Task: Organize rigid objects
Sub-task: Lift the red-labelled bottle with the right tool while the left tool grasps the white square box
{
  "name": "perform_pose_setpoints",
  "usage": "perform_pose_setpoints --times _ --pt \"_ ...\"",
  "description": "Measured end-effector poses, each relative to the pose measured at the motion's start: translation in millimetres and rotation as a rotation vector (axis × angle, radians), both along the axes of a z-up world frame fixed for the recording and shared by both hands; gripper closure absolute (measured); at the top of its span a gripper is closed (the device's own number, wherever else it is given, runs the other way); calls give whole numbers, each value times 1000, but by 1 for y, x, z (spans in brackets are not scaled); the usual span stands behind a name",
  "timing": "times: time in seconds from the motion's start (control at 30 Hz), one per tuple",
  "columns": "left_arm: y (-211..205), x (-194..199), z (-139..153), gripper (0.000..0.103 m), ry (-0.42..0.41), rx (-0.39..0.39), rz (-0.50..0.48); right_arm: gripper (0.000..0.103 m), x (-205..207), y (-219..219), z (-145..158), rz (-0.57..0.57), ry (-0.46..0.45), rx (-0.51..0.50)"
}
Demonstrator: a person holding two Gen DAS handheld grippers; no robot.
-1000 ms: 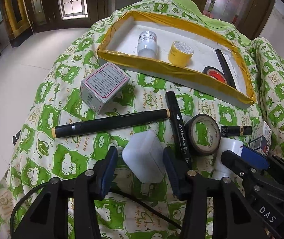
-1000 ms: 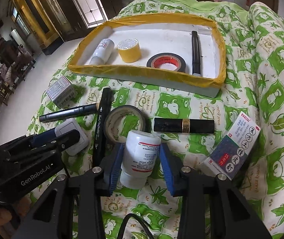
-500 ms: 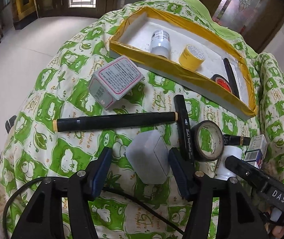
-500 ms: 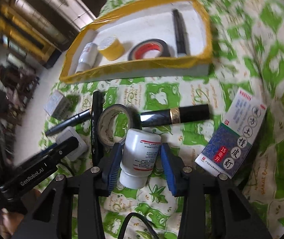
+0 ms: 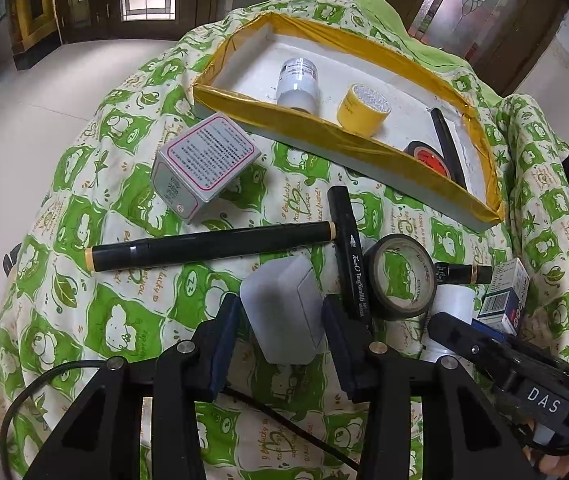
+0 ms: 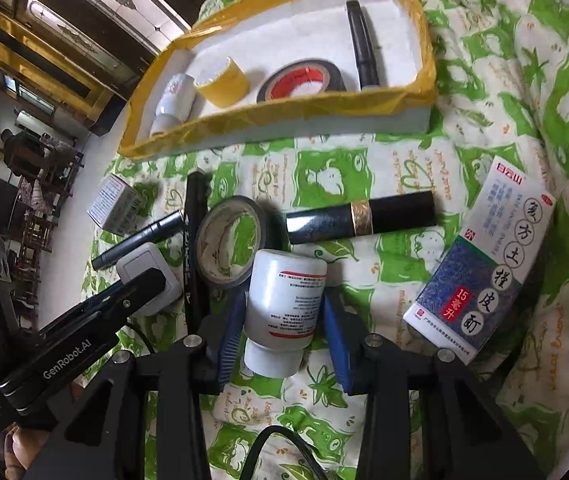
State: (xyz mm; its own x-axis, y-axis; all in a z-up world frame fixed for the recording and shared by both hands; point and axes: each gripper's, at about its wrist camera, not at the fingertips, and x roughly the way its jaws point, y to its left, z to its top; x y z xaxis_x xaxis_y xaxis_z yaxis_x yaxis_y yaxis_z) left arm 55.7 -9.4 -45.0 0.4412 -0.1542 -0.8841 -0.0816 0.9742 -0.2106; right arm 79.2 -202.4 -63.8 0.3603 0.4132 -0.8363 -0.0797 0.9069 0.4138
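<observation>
My right tongs (image 5: 540,396) carry the white letters "DAS" on their black body. My left tongs (image 6: 68,356) read "GenRobot.AI". The black marker pen (image 5: 352,260) lying upright beside the dark tape roll bears "Touch" in script, the rest too small to read. The blue-and-white cardboard medicine box (image 6: 484,264) shows large Chinese characters and a red patch with "15". The green-checked cloth (image 5: 296,204) has "lucky" among its printed words.
</observation>
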Motion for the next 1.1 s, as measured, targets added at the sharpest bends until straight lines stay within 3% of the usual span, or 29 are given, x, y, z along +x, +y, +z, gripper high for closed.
perform_pose_setpoints --times 0.23,0.43,0.83,1.1 --pt "0 -5 8 72 -46 -19 -19 67 -4 -5 7 2 -39 9" --pt "2 -8 13 75 -72 -32 -20 67 -7 -7 13 9 -63 1" --pt "12 -15 29 76 -146 -91 3 67 -10 -16 24 -6 -97 9" --pt "12 -11 37 76 -147 -81 5 67 -13 -17 29 -8 -117 -3"
